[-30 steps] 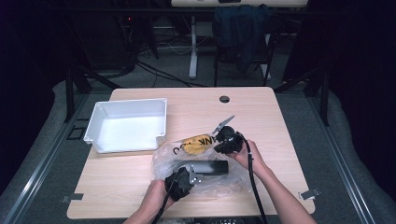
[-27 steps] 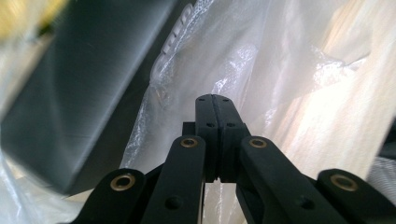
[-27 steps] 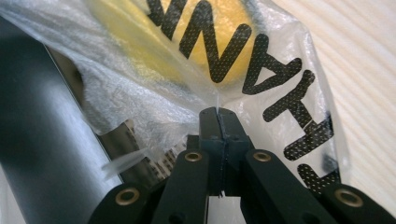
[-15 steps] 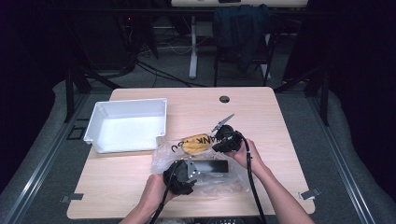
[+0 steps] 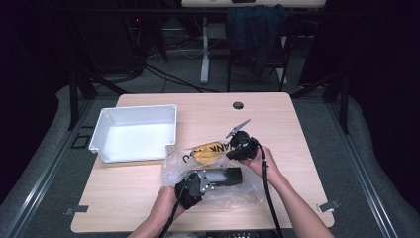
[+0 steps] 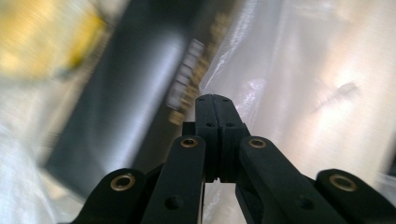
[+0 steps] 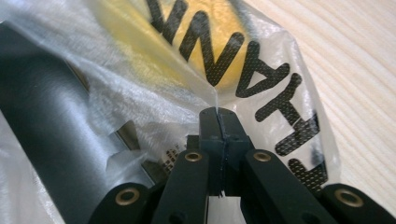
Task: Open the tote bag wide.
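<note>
Clear plastic bag, thin and crinkled, black lettering on one face; lies at the near centre of the desk. Contents: one yellow item at the bag's 12 o'clock end, one long dark box toward 6 o'clock. Handling, by judgement: film light, limp and slippery, likely to stretch or tear; best held at its edge, clear of the contents, which could slide out.

Right gripper: jaws pressed together, pinching a fold of film beside the lettering. Left gripper: jaws pressed together against the film next to the box; whether any film is caught between them, I cannot tell.

White tray at 10 o'clock, near the bag. Bare desk at 9 and 1 o'clock; near edge close.
</note>
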